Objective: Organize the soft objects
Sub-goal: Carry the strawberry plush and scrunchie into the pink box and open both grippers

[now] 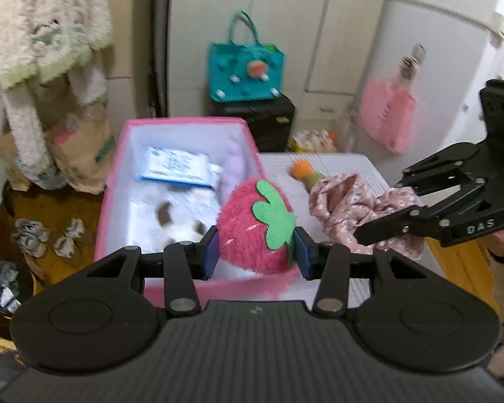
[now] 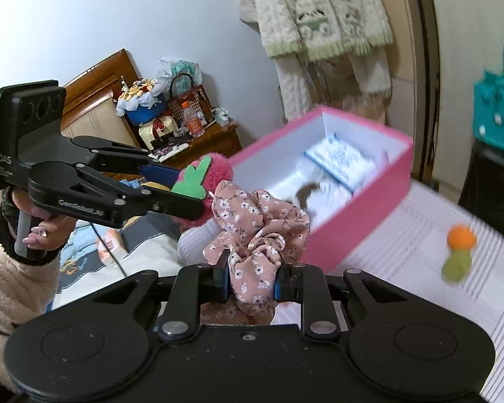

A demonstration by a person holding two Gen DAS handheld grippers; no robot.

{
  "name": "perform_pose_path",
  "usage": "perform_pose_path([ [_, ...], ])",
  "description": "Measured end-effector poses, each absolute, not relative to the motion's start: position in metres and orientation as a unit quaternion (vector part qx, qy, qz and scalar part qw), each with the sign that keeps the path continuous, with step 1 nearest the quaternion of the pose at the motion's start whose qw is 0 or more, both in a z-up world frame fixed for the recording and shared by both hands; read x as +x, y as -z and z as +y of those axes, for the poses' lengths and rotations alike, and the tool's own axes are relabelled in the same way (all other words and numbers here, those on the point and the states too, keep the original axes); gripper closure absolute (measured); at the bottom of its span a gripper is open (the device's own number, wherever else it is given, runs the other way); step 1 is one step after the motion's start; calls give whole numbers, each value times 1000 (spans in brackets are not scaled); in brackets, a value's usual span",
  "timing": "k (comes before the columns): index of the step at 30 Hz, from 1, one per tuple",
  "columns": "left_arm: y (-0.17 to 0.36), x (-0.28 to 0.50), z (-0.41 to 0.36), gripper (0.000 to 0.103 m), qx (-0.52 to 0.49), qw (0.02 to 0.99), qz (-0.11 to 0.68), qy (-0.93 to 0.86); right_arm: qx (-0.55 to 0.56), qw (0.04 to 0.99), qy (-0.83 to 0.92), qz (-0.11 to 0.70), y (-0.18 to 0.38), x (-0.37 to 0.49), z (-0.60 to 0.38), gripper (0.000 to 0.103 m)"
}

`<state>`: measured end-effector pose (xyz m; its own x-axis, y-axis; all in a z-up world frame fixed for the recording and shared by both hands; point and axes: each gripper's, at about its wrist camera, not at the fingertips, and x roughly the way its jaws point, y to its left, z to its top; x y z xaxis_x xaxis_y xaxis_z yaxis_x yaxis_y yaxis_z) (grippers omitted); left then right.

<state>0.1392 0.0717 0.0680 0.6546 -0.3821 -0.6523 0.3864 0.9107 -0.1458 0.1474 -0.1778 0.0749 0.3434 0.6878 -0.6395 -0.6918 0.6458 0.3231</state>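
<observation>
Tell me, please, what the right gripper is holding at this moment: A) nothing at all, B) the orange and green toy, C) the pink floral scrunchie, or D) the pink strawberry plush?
C: in the right wrist view the right gripper has its pads closed on the pink floral scrunchie, while the left gripper clamps the strawberry plush and the orange and green toy lies apart on the striped surface.

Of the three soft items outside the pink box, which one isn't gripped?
The orange-and-green plush toy. It lies loose on the striped white surface, while the strawberry plush sits in the left gripper and the floral scrunchie in the right gripper.
</observation>
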Motion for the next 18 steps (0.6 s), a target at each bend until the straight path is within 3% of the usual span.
perform_pose_path([
  [7, -52, 187, 86, 58, 6, 915, 358, 184, -39, 840, -420, 343, -94, 187, -144, 76],
  [18, -26, 273, 90, 58, 37, 910, 383, 158, -69, 864, -363, 341, -55, 277, -103, 76],
])
